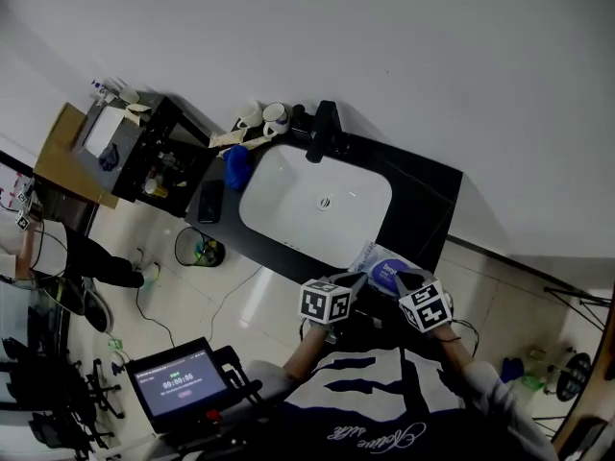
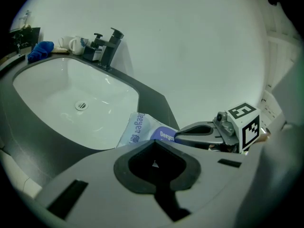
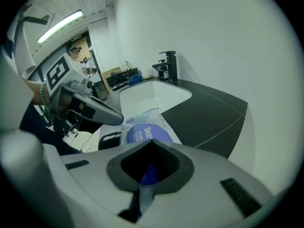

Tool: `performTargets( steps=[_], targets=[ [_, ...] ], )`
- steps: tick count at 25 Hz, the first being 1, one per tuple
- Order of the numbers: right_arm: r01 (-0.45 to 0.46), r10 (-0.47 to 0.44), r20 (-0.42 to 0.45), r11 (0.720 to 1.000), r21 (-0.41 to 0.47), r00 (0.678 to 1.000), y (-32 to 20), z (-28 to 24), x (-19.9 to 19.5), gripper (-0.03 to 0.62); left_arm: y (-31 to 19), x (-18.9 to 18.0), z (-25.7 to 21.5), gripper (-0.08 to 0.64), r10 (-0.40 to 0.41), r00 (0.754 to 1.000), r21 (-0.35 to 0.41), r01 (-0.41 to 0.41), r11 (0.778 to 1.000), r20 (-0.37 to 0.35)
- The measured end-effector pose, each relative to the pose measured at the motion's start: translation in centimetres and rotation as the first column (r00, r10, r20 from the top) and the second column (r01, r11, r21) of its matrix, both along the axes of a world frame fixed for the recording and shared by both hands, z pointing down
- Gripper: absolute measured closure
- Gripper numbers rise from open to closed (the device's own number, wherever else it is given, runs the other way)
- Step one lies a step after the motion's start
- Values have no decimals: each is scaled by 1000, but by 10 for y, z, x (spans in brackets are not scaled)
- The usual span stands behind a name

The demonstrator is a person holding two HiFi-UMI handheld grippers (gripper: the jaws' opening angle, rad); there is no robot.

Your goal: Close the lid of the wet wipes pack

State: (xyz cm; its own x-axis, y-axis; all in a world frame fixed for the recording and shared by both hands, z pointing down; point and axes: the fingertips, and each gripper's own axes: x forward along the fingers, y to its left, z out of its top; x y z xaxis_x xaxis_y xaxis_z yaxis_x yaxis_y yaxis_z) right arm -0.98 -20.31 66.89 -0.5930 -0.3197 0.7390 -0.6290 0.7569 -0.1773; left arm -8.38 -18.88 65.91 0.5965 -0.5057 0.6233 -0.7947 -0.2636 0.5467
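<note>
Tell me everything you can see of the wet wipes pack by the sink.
The wet wipes pack is a soft, pale blue-white film pouch with a rounded dark blue lid, printed in white, on top. It lies flat on the dark counter at its near right corner, beside the white sink. The lid looks folded down flat. The right gripper reaches over the lid, the left gripper to the pack's edge; contact is unclear.

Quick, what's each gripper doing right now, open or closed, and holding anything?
Left gripper: closed, nothing in it.
Right gripper: closed on the wet wipes pack.
</note>
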Motion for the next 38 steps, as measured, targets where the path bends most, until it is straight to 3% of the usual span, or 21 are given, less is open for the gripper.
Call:
performTargets(
  steps=[3,8,13,16,21,28,31,35,38],
  targets=[
    [-42,42,-14,999,-30,999,-1,2,0,594,3,2,-8,560,31,999,30,-31,999,-15],
    [-65,64,-72,998,-8,995,-1,2,-2,594,12,3,-19,560,77,997,68,-74,995,-32],
    [-244,249,-33,963,112,968,2,-9,13,594,29,4,-38,560,124,990,117,-116,986,-64],
    [-349,345,57,930,113,937,16,-23,14,594,43,1,-48,560,148,986,153,-134,979,-80],
    [-498,477,227,866,46,849,54,-53,19,594,61,11,-63,560,180,980,215,-157,964,-89],
    [-548,498,339,834,64,798,126,-102,48,594,99,61,-108,560,219,967,323,-168,931,-128],
    [-564,503,377,824,64,778,131,-114,52,594,101,64,-115,560,217,969,341,-165,926,-120],
    [-540,472,379,837,92,796,141,-130,54,594,108,65,-120,560,179,977,346,-128,930,-117],
    [-521,439,392,844,129,808,171,-146,65,594,142,82,-130,558,158,980,363,-103,926,-125]
  ],
)
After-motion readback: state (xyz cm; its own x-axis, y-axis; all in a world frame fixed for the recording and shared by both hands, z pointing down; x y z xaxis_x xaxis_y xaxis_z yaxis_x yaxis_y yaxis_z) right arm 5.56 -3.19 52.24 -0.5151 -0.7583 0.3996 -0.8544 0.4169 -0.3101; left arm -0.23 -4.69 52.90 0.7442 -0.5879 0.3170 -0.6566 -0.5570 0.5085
